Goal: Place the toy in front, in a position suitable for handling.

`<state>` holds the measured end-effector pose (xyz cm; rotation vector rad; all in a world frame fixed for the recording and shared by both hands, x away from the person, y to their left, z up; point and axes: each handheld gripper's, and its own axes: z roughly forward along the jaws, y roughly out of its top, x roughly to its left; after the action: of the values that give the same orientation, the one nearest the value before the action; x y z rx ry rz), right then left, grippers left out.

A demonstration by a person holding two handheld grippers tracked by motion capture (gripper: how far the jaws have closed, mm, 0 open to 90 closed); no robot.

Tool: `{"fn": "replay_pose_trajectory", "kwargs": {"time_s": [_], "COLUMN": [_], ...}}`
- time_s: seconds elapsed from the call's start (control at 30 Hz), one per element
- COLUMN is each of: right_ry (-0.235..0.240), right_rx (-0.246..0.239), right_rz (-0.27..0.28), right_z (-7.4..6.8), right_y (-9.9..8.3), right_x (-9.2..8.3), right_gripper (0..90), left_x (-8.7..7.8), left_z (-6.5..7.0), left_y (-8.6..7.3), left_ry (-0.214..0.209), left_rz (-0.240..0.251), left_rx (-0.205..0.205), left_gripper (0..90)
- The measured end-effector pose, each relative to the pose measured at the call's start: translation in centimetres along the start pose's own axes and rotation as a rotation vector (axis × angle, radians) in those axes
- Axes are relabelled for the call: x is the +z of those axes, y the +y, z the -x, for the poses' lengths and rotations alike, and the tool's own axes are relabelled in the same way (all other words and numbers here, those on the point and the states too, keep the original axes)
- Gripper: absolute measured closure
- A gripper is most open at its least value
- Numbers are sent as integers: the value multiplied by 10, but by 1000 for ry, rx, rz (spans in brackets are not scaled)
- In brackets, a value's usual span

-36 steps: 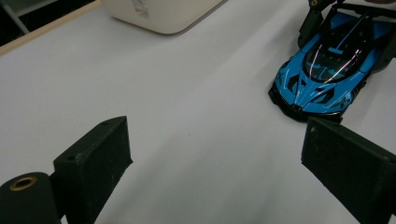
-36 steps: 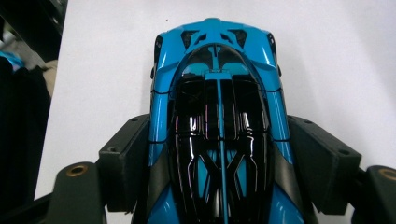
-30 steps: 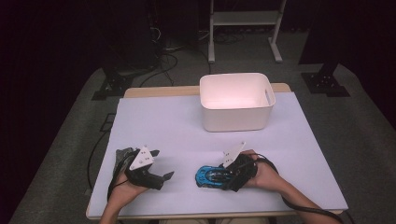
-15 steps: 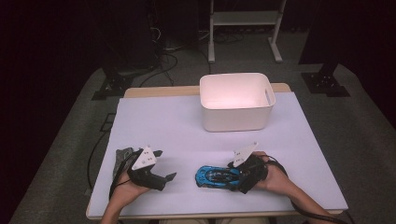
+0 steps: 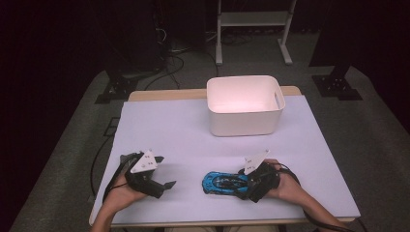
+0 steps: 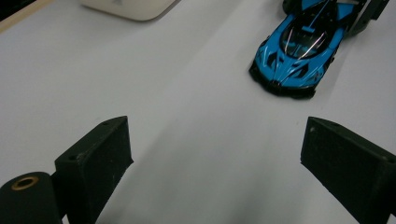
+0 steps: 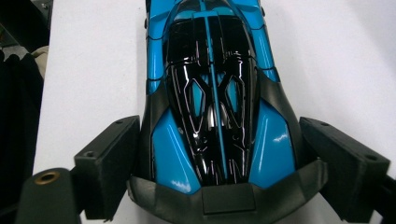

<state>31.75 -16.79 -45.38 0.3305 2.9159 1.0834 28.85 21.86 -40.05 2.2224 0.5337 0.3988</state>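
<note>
Layout, your side of surface (image 5: 183,130): toy car (image 5: 223,182) sits near front edge, right of centre, lengthwise L-R. Your right gripper (image 5: 250,186) is at its right end, car's tail between the jaws. Left gripper (image 5: 164,186) well apart to car's left, same row. Bin (image 5: 244,105) at far edge, behind car, slightly right. Rack (image 5: 254,19) on floor beyond the surface.

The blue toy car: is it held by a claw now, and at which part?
Not held. The right claw has just been opening; its jaws flank the rear of the blue toy car without pressing.
</note>
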Motion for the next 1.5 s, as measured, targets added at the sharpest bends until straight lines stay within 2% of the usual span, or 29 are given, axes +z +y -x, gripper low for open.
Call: {"fn": "replay_pose_trajectory", "kwargs": {"time_s": [0.07, 0.1, 0.23, 0.3, 0.37, 0.4, 0.43, 0.5, 0.7, 0.77, 0.83, 0.93, 1.1, 1.2, 1.23, 1.27, 1.3, 1.37, 1.43, 1.5], "right_ry": [7, 7, 4, 3, 2, 4, 4, 5, 11, 14, 15, 15, 13, 11, -4, -4, -21, -22, -16, -14], "right_rx": [11, 11, -5, -8, -11, -8, -8, -8, -11, -10, -10, -9, -16, -17, -34, -34, -51, -49, -43, -38], "right_rz": [3, 3, 4, 4, 4, 5, 4, 5, 18, 22, 23, 27, 26, 25, 26, 26, 19, 17, 21, 23], "right_z": [0, 0, 0, 0, -1, -1, -1, -1, 0, 1, 1, 1, 1, 0, -1, -1, -4, -4, -4, -4], "right_y": [0, 0, -1, -2, -2, -2, -2, -2, -3, -4, -4, -4, -5, -5, -5, -5, -5, -5, -5, -6], "right_x": [0, 0, 0, 0, 0, 0, 0, 0, 0, 0, 0, 0, 0, 0, 1, 1, 2, 2, 1, 1], "right_gripper": [132, 132, 128, 126, 126, 125, 125, 125, 124, 124, 124, 124, 124, 125, 126, 126, 125, 126, 126, 126], "left_x": [-12, -12, -29, -32, -33, -34, -34, -34, -30, -26, -23, -20, -16, -15, -16, -16, -18, -19, -20, -19], "left_z": [-10, -10, -26, -30, -31, -34, -34, -39, -43, -45, -46, -47, -49, -47, -46, -46, -46, -46, -41, -39], "left_y": [-6, -6, -18, -22, -25, -30, -30, -38, -48, -52, -56, -58, -64, -63, -62, -62, -59, -58, -49, -45], "left_ry": [10, 10, 35, 46, 48, 52, 52, 51, 47, 47, 45, 44, 40, 40, 42, 42, 30, 23, -21, -38], "left_rz": [-25, -25, -73, -94, -105, -133, -133, -166, -178, -204, -218, -221, -208, -204, -203, -203, -201, -195, -160, -147], "left_rx": [-8, -8, -28, -35, -39, -37, -37, -50, -70, -68, -88, -99, -119, -102, -86, -86, -75, -75, -62, -55], "left_gripper": [82, 104, 139, 148, 164, 207, 223, 254, 338, 398, 436, 462, 599, 658, 726, 747, 758, 769, 771, 771]}}
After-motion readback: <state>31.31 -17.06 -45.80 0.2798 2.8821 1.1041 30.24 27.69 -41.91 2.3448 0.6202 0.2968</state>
